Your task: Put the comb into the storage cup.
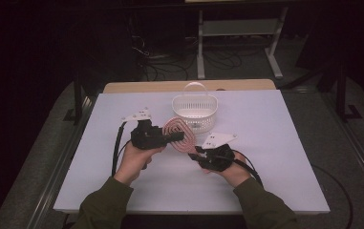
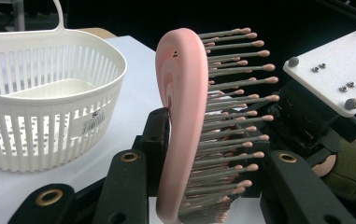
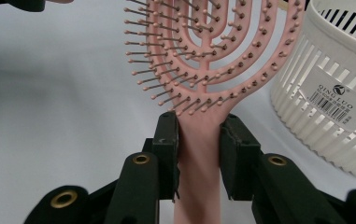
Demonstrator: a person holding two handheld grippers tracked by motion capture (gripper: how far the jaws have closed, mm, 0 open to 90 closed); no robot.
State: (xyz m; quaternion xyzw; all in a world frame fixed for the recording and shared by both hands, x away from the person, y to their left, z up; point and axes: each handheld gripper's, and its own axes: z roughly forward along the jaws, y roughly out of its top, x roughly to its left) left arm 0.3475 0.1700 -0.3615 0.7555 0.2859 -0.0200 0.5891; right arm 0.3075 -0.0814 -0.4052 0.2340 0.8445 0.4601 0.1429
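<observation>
A pink hairbrush (image 1: 178, 134) is held above the white worktop (image 1: 275, 157), just below the centre of the high view, between the two hands. Its head is made of looped pink ribs set with grey, pink-tipped bristles, and in the left gripper view the brush (image 2: 182, 126) is seen edge-on, standing nearly upright in the middle of the frame with the bristles pointing to the right. In the right gripper view the brush (image 3: 208, 70) fills the upper centre, its handle running straight down to the bottom edge.

The handle is clamped by the right hand-held gripper (image 3: 199, 154), whose two black jaws press on it from both sides just below the head. The head of the brush is gripped by the left hand-held gripper (image 2: 203, 154): one jaw lies against the smooth pink back and the other against the bristle side. In the high view the left hand-held gripper (image 1: 176, 136) is seen left of centre and the right hand-held gripper (image 1: 195, 151) just right of centre, each held in a hand with a dark green sleeve.

A white slotted basket (image 1: 195, 110) with a hoop handle stands on the worktop just behind the brush, close to its head. It appears at the upper left of the left gripper view (image 2: 49, 107) and at the right edge of the right gripper view (image 3: 334, 107), where a barcode label is seen on its wall.
</observation>
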